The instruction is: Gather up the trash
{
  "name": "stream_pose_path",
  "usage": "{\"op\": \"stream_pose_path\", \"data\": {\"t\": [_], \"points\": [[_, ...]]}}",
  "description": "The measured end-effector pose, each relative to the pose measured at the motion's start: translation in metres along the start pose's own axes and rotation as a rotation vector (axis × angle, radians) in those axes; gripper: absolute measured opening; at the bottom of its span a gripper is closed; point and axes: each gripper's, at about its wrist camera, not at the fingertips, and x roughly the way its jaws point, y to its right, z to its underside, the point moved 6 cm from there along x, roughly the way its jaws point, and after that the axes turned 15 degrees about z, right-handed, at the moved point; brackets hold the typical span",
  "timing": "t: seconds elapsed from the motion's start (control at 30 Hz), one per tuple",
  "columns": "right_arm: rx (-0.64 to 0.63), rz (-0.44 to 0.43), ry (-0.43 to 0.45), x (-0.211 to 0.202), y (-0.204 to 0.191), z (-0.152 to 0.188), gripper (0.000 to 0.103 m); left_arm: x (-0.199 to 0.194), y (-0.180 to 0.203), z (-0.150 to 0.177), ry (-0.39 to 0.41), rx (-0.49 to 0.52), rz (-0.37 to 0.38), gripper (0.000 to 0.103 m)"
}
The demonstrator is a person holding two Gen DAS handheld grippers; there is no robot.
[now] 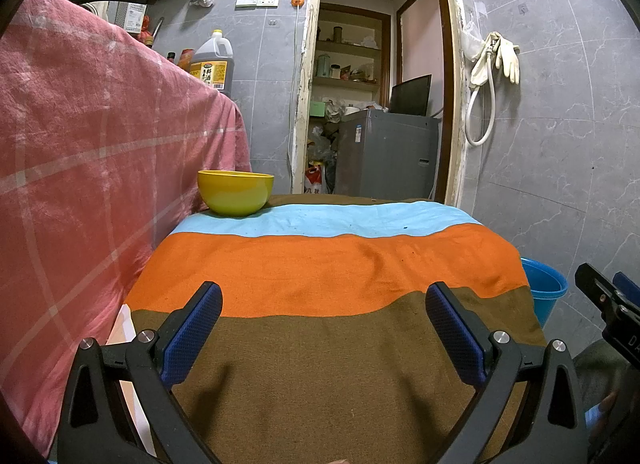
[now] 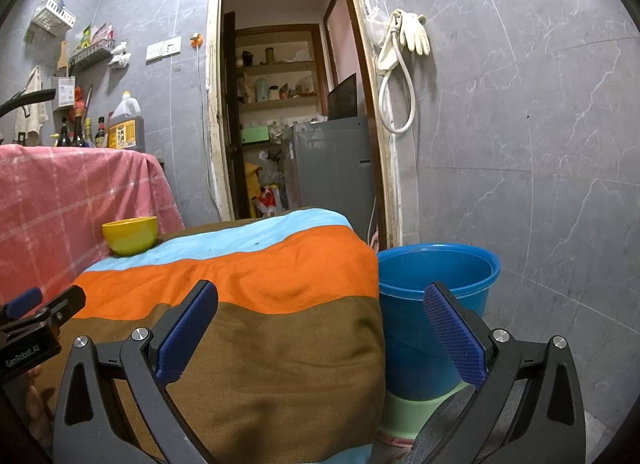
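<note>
Trash is showing nowhere on the striped cloth-covered table; both the left gripper and right gripper are hovering, jaws apart and empty, with the round blue plastic bucket standing just beside the table.

Grey marble-tile walls, open doorway w/ pantry shelves.

Both fisheye views were sharp and evenly, rather dimly lit from overhead. Soft shadows fell on the striped cloth, straight tile lines bowed, and black vignetting filled the corners.
</note>
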Motion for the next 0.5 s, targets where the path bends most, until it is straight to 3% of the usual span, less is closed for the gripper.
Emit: {"op": "stream_pose_path", "data": {"t": [0.5], "points": [[0.0,0.0,-0.002,-0.0006,-0.0009,0.0,0.103,-0.0014,0.0052,0.0041,0.006,0.02,-0.039,0.1]]}}
